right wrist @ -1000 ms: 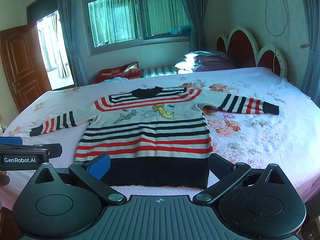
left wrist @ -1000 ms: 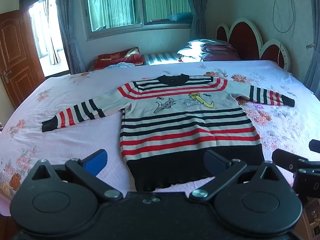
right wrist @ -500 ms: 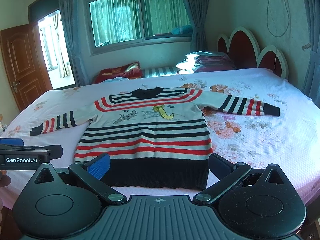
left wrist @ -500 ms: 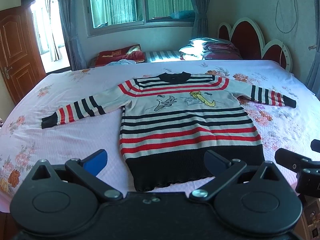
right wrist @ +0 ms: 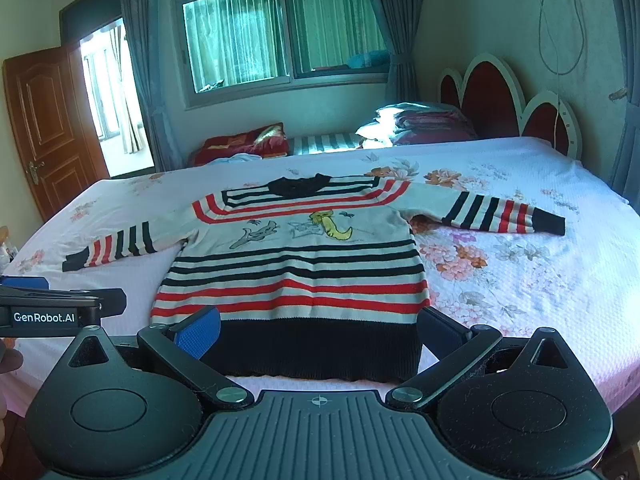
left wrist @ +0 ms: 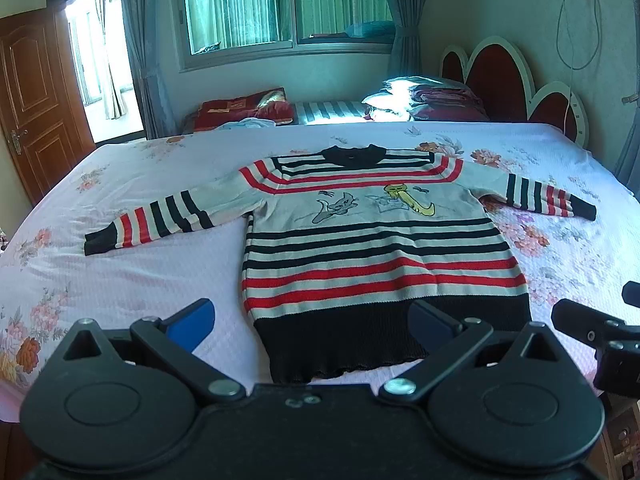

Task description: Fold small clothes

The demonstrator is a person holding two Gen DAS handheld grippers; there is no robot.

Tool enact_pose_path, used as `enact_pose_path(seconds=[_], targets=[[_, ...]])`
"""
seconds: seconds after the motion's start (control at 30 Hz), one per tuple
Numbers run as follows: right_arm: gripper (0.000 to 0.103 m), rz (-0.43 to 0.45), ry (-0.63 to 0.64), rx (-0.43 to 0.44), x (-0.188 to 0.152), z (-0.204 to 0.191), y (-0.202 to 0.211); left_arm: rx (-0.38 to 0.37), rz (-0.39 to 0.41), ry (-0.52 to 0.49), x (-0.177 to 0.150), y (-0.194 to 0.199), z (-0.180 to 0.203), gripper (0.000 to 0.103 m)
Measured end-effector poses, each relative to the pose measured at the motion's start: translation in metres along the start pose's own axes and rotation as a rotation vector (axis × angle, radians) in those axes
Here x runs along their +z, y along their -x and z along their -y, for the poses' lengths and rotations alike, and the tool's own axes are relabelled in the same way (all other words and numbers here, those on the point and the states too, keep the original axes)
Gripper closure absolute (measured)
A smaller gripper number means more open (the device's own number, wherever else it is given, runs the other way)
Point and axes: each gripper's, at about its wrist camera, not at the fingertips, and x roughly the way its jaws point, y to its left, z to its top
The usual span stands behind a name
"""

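Note:
A small striped sweater [left wrist: 372, 248] in white, red and black with a cartoon print lies flat, face up, on the bed, both sleeves spread out; it also shows in the right wrist view [right wrist: 296, 268]. Its black hem [left wrist: 384, 340] is nearest me. My left gripper [left wrist: 312, 318] is open and empty, held above the bed just short of the hem. My right gripper [right wrist: 318, 326] is open and empty in front of the hem [right wrist: 320, 350]. Each gripper shows at the edge of the other's view.
The bed [left wrist: 120, 276] has a pink floral sheet. Pillows and folded bedding [left wrist: 420, 96] lie beyond it by the red headboard [left wrist: 504, 76]. A window is on the far wall and a wooden door [left wrist: 32, 96] at left.
Both grippers have moved slightly closer to the sweater's hem and tilted a little; the sweater has not moved.

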Motion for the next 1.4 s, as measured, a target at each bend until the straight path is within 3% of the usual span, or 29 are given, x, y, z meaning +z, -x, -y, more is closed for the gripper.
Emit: enact_pose_path(seconds=[1.4], targets=[[0.000, 0.006, 0.002, -0.027, 0.012, 0.012, -0.016, 0.000, -0.009, 0.027, 0.014, -0.020, 0.001, 0.000]])
